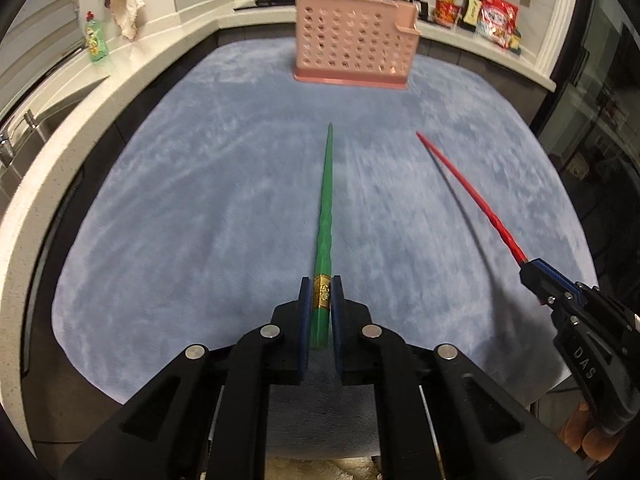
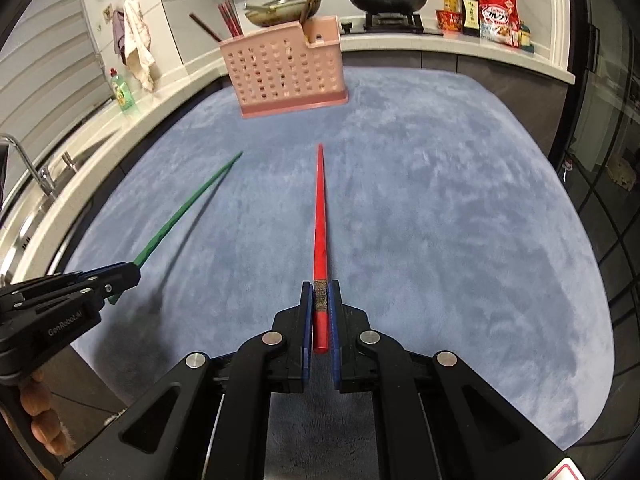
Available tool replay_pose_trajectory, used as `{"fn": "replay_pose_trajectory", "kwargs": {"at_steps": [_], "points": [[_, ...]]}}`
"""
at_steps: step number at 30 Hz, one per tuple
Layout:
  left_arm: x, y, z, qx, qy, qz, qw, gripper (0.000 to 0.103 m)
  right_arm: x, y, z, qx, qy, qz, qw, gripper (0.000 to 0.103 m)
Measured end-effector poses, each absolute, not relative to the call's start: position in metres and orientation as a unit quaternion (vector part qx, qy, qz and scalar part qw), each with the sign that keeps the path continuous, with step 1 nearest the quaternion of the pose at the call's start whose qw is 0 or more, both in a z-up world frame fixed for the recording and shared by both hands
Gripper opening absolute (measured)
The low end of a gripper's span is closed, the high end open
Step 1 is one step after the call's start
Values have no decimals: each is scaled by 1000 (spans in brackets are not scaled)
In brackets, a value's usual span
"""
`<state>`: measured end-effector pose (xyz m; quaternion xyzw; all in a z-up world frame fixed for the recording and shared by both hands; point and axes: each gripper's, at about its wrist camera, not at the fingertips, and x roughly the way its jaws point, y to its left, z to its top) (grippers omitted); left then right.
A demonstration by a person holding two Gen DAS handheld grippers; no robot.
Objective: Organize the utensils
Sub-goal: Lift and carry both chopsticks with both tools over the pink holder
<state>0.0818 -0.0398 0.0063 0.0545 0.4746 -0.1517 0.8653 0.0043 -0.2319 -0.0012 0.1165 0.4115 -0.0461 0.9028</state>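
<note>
Left gripper [image 1: 320,286]: clamped on green chopstick [image 1: 326,200], tip pointing ahead.
Right gripper [image 2: 320,292]: clamped on red chopstick [image 2: 320,216], likewise.
Step, as judged: carry; next, tips lowered into pink holder [image 1: 354,42] ahead.

A green chopstick [image 1: 325,216] and a red chopstick [image 2: 320,236] point toward a perforated pink utensil holder [image 1: 354,42] standing at the tabletop's far edge.
</note>
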Motion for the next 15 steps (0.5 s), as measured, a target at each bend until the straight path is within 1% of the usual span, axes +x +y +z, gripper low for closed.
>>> {"fn": "replay_pose_trajectory", "kwargs": {"at_steps": [15], "points": [[122,-32,94,31,397,-148,905,7,35,-261,92,125,320,-45,938,7]]}}
